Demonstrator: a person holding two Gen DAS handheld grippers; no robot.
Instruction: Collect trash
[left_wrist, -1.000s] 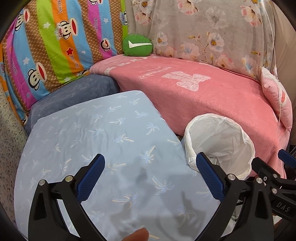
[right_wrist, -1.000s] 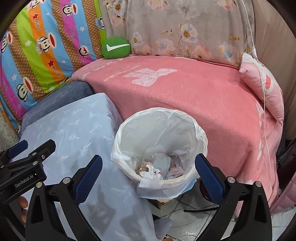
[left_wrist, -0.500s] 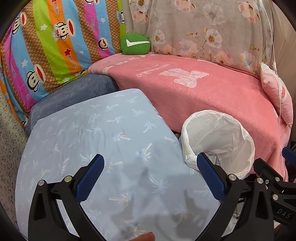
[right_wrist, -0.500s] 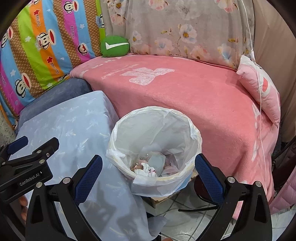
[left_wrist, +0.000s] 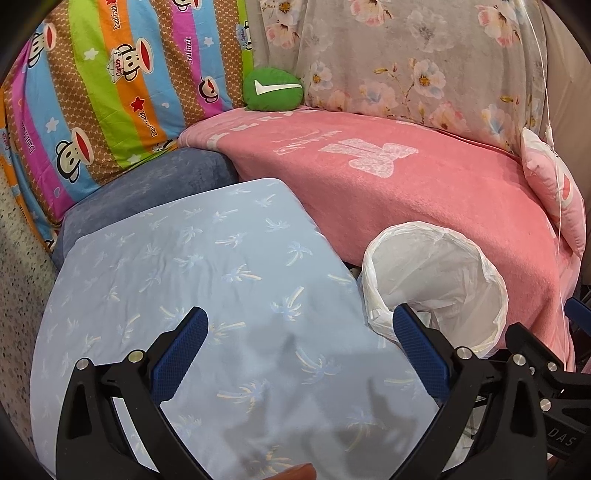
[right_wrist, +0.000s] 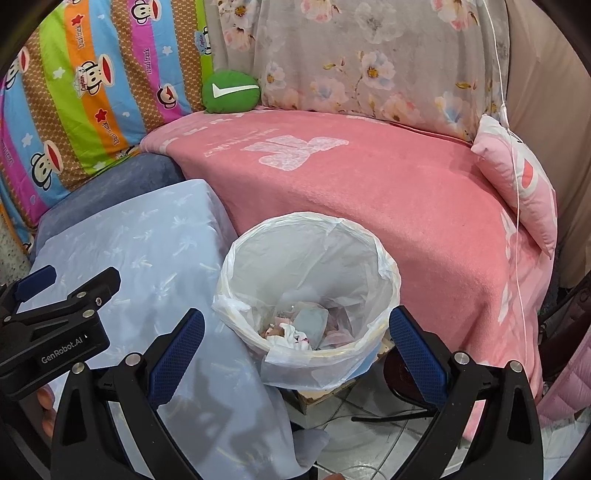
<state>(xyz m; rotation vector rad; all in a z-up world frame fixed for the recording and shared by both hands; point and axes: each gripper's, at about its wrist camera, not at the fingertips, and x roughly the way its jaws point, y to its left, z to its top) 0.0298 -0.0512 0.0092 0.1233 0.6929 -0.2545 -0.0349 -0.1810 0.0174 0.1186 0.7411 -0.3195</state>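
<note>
A small bin with a white plastic liner (right_wrist: 308, 291) stands between a light blue cloth-covered surface (right_wrist: 147, 251) and a pink blanket (right_wrist: 369, 184). Crumpled paper and wrappers (right_wrist: 295, 328) lie at its bottom. My right gripper (right_wrist: 295, 343) hangs open above the bin's near rim, nothing between its blue pads. My left gripper (left_wrist: 301, 350) is open and empty over the blue cloth (left_wrist: 207, 277), with the bin (left_wrist: 436, 284) just to its right. In the right wrist view the left gripper's body (right_wrist: 55, 325) shows at the left edge.
A green pouch with a white tick (left_wrist: 273, 90) rests at the back of the pink blanket (left_wrist: 388, 192). A striped monkey-print cushion (left_wrist: 110, 92), a floral cover (left_wrist: 406, 55) and a pink pillow (right_wrist: 517, 177) line the back. Tiled floor with cables (right_wrist: 369, 424) lies below the bin.
Both grippers have drifted slightly back and up, so the bin and cloth sit a little lower and further left in the right wrist view. Both stay open and empty.
</note>
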